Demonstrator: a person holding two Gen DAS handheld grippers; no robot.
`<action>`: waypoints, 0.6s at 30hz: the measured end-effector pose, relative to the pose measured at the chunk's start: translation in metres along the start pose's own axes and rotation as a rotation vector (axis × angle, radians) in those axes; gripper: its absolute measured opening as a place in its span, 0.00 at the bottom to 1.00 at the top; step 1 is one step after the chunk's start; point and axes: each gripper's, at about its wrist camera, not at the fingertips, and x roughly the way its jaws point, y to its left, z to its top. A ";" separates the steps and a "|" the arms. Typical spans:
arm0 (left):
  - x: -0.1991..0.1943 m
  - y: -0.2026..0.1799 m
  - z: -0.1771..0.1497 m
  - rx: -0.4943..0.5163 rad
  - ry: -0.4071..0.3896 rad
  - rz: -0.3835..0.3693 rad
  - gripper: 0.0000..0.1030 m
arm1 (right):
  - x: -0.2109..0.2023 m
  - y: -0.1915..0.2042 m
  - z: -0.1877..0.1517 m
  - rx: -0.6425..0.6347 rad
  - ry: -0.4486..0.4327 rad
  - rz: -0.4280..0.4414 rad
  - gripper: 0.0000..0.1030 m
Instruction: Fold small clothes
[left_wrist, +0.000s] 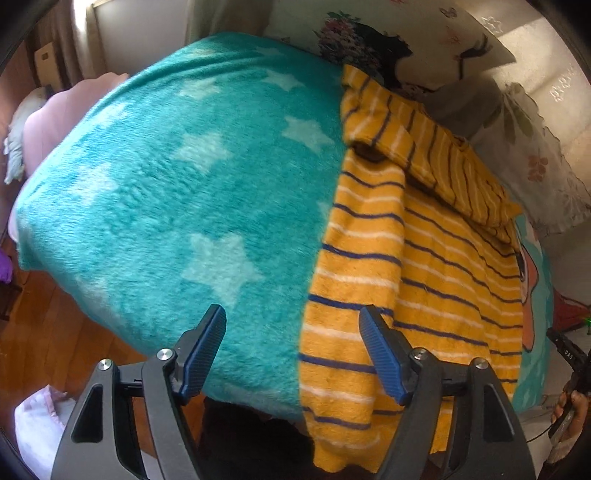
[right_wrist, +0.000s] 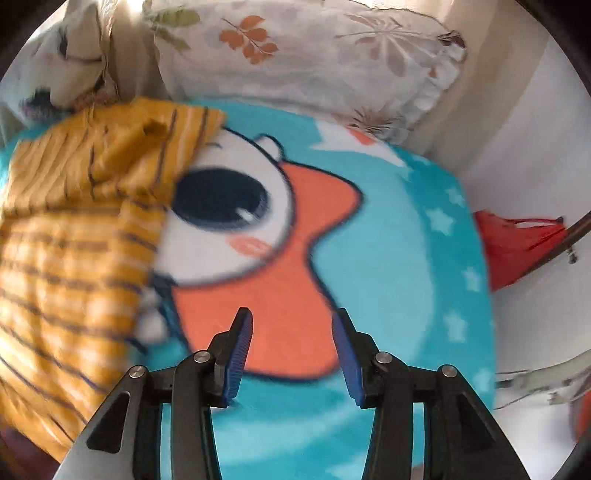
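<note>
Yellow striped garment (left_wrist: 424, 280) is lying partly folded on the teal star blanket (left_wrist: 166, 192), sleeve turned in, probably for the next fold. Left gripper (left_wrist: 293, 354) is hovering wide over the garment's near hem, gripping nothing. Right gripper (right_wrist: 291, 354) (half-spread, empty) is hanging over the blanket beside the garment.

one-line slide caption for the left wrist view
Open left gripper above the yellow striped garment lying on a teal star blanket.

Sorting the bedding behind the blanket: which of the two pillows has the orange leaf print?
The white ruffle-edged pillow lying along the turquoise star-print fleece blanket. It shows orange and brown leaves, while the other pillow carries a dark cartoon print.
</note>
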 end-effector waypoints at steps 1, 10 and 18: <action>0.005 -0.002 -0.002 0.011 0.012 -0.011 0.72 | -0.002 -0.006 -0.010 0.062 0.011 0.110 0.48; 0.033 -0.022 -0.010 0.018 0.070 -0.090 0.72 | 0.028 0.046 -0.058 0.191 0.127 0.612 0.51; 0.029 -0.033 -0.032 0.011 0.084 -0.106 0.27 | 0.039 0.066 -0.060 0.227 0.169 0.830 0.52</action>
